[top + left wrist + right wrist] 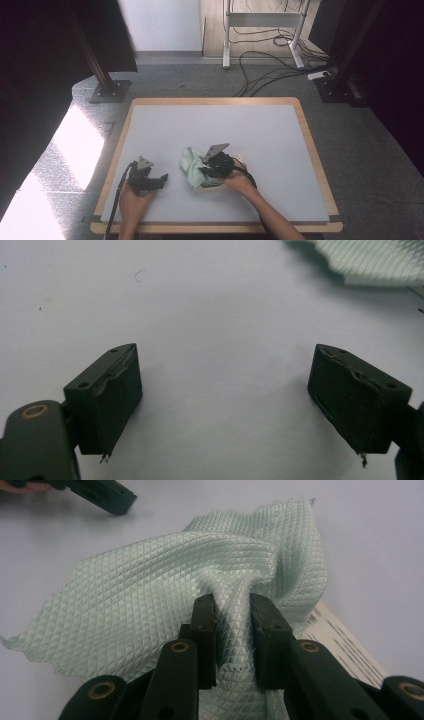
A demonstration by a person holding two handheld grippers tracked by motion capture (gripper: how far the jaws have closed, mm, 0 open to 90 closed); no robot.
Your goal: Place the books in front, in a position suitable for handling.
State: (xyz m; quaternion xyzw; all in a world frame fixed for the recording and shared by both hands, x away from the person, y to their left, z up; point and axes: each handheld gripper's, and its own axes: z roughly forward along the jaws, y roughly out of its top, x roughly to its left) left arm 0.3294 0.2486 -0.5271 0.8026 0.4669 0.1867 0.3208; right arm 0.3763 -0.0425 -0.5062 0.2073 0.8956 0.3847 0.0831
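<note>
Black pads of the left tool (235, 405) stand wide apart over bare desk (280, 135), clamping nothing. Right of it, the right tool (232, 630) pinches a fold of pale green cloth (130, 605). Keeping that pinch firm and lifting slowly should stop it slipping. Cloth: crumpled, diamond-textured, lying near the desk's front middle.

1. Bright daylight is glaring on the floor (75, 145) at left, washing it out.
2. Room edges are sinking into darkness.
3. Close views are looking soft, with faint shadows lying under the cloth (150, 595).
</note>
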